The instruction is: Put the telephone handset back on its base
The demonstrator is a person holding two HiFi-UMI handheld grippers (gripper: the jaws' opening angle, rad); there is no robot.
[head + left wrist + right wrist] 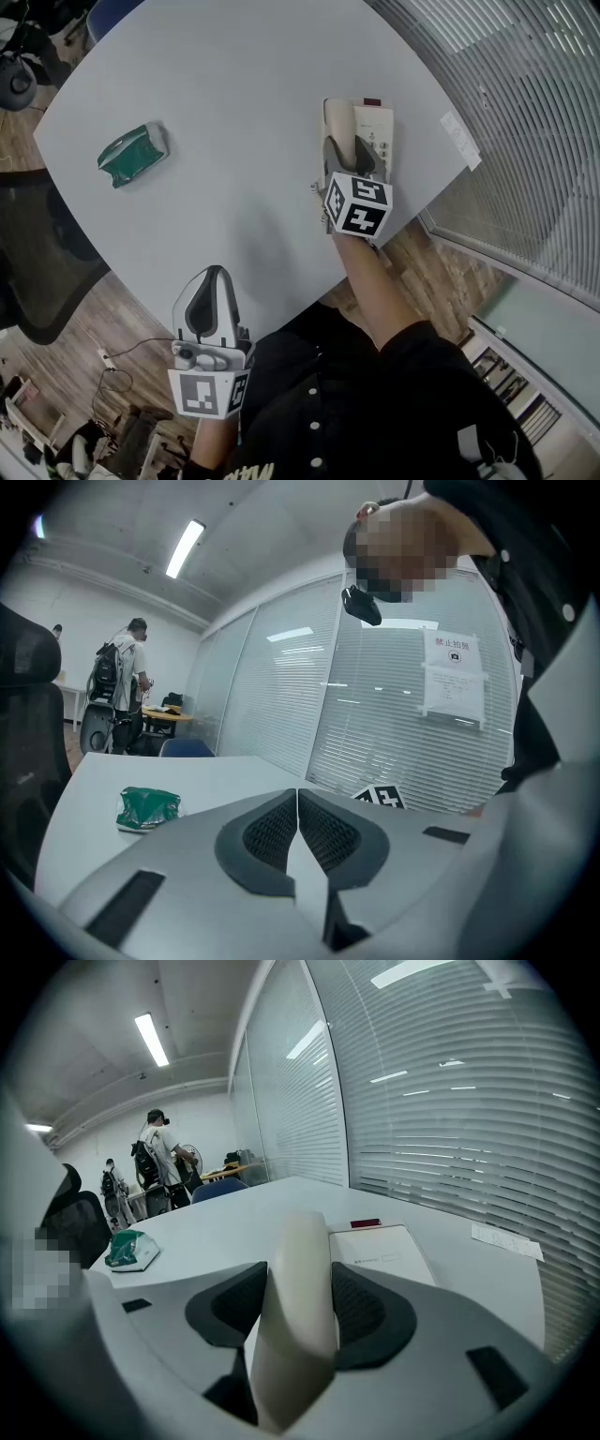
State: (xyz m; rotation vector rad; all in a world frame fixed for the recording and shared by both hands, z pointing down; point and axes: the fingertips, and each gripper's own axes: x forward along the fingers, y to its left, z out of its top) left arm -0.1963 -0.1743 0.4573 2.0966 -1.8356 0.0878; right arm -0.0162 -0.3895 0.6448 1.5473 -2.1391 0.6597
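My right claw pinches the cream plastic telephone handset over its flat cream base; my left claw is pressed together.

**Office meeting room**

A large grey table with a telephone base stands beside glass partition walls with slatted blinds. Strip ceiling lights, a black office chair, a posted notice and a person with a backpack complete it.

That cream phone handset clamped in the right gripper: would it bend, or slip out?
Probably stiff: the handset looks unbent between the pads of the right gripper. Its smooth shell looks somewhat slippery, so the textured pads likely help. Slim, so probably light.
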